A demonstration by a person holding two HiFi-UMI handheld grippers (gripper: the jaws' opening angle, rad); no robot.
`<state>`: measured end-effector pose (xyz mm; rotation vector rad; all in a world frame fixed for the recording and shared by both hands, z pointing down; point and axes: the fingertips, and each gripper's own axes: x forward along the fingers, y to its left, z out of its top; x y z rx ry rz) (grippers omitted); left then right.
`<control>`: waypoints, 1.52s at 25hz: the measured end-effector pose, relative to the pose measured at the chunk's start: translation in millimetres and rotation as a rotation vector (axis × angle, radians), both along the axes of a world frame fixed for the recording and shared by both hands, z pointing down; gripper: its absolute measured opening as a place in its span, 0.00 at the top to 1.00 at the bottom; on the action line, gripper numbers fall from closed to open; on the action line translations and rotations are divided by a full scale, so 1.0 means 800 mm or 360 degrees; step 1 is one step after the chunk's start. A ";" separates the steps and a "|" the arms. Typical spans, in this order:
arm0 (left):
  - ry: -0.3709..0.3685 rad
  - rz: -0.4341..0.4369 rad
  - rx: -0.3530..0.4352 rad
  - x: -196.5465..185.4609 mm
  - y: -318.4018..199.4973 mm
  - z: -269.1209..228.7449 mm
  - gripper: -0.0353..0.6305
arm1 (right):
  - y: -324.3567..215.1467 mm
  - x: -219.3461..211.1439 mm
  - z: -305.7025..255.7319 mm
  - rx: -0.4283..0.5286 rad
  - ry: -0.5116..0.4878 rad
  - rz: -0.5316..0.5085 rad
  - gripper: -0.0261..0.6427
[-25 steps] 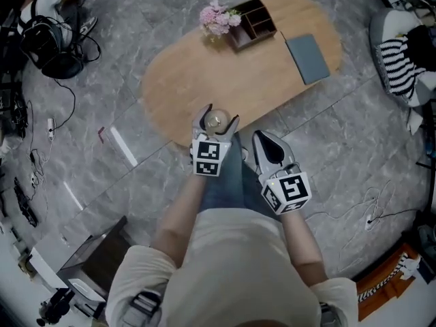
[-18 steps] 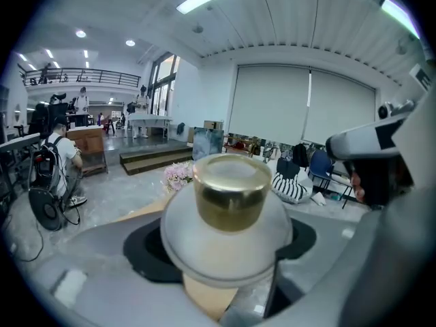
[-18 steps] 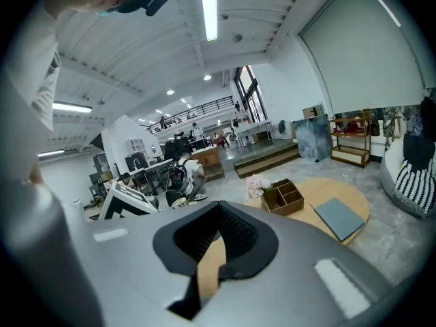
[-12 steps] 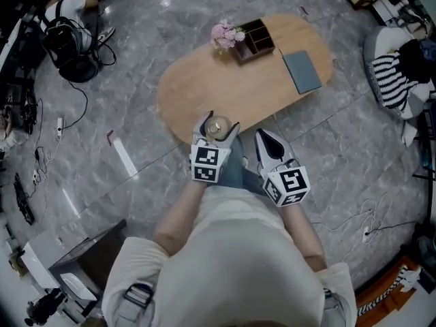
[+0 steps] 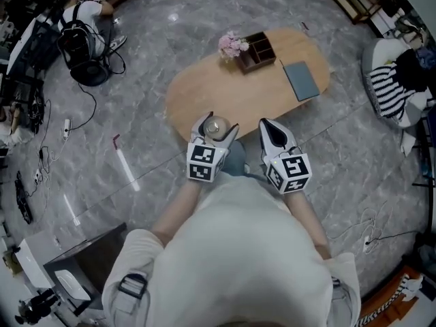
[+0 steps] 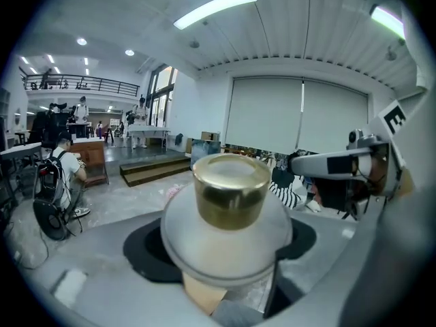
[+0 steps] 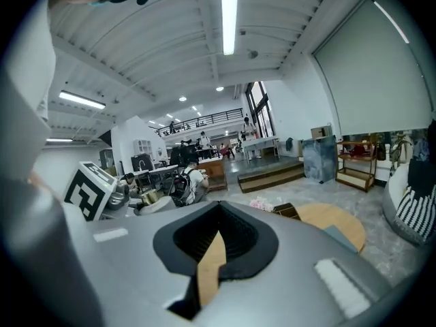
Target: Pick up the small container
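The small container (image 5: 216, 127) is a round frosted white jar with a gold lid (image 6: 230, 189). It sits between the jaws of my left gripper (image 5: 214, 129), which is shut on it and holds it up in the air near the front edge of the oval wooden table (image 5: 204, 101). In the left gripper view the jar fills the middle, lid pointing up. My right gripper (image 5: 275, 134) hangs beside it to the right, jaws pressed together with nothing between them (image 7: 216, 247).
On the table's far end stand pink flowers (image 5: 232, 45), a dark wooden compartment box (image 5: 256, 51) and a grey notebook (image 5: 302, 80). A black backpack (image 5: 83, 50) and cables lie on the grey marble floor at left. A striped cushion (image 5: 391, 90) is at right.
The view has risen and pulled back: the table looks smaller and farther. Both grippers stay together in front of the body, the left still holding the jar.
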<state>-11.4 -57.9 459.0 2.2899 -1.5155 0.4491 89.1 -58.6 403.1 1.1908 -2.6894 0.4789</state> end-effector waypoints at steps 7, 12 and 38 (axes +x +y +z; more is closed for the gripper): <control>0.0016 0.0030 -0.0005 0.004 0.015 -0.018 0.41 | 0.002 -0.003 -0.009 0.0041 0.0039 -0.0031 0.96; 0.0044 0.0055 -0.0001 0.006 0.018 -0.012 0.41 | 0.002 -0.007 -0.005 0.0065 0.0049 -0.0040 0.96; 0.0088 0.0030 0.0041 0.003 0.013 -0.026 0.41 | 0.011 -0.008 -0.001 0.0099 0.0122 -0.0026 0.97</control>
